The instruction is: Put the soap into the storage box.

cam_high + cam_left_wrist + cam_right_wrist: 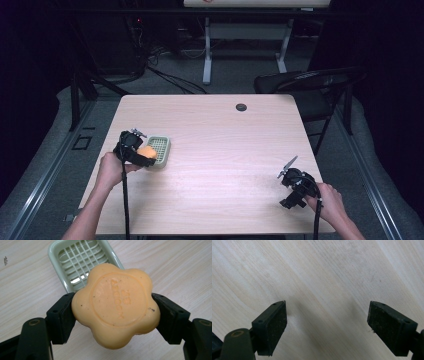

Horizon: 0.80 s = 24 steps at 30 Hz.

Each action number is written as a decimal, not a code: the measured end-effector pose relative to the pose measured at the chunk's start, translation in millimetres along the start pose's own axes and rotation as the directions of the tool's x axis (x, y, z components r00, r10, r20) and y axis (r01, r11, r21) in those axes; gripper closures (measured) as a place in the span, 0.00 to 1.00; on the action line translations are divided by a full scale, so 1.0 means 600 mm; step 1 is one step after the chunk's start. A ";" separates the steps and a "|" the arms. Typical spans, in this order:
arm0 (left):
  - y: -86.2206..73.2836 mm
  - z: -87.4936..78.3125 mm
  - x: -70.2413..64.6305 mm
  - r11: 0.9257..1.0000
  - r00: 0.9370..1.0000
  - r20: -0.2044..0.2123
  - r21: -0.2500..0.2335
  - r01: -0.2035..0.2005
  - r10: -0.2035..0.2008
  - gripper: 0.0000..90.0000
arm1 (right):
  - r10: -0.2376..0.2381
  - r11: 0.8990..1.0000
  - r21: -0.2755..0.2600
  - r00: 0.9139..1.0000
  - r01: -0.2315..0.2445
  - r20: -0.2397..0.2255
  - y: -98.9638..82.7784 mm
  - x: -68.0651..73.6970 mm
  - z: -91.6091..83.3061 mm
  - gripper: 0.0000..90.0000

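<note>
We've got the left claw [113, 312] clamped on the flower-shaped orange soap [116, 306], just by the green soap dish [56, 251]; our right claw [327, 327] hangs wide open, empty, over the bench [324, 272].

The wooden table [220, 150] is evenly lit from above while the room around it falls into near black. In the left gripper view, soft light on the orange soap [116, 306] between the fingers shows its stamped lettering sharply. In the right gripper view, faint blurred shadows lie on the wood between the fingers, whose near ends are dark and slightly out of focus.
</note>
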<state>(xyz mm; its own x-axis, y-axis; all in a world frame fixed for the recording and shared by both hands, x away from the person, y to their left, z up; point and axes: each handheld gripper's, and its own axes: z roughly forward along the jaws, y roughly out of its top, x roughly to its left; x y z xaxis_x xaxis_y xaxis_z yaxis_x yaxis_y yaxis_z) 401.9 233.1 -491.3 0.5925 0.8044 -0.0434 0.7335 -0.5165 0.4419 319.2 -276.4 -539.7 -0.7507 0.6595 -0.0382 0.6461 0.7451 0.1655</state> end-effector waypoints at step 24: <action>0.036 0.029 0.022 1.000 1.000 -0.006 -0.004 0.021 -0.021 0.29 | -0.010 1.000 0.020 1.000 0.010 -0.006 0.001 -0.002 0.001 0.17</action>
<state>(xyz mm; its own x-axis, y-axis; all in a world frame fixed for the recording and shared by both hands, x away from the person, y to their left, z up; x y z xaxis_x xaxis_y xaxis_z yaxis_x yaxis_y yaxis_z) 431.4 227.7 -498.2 0.5750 0.8168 -0.0475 0.7445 -0.4982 0.4445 320.4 -276.9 -540.0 -0.7578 0.6516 -0.0340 0.6413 0.7534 0.1454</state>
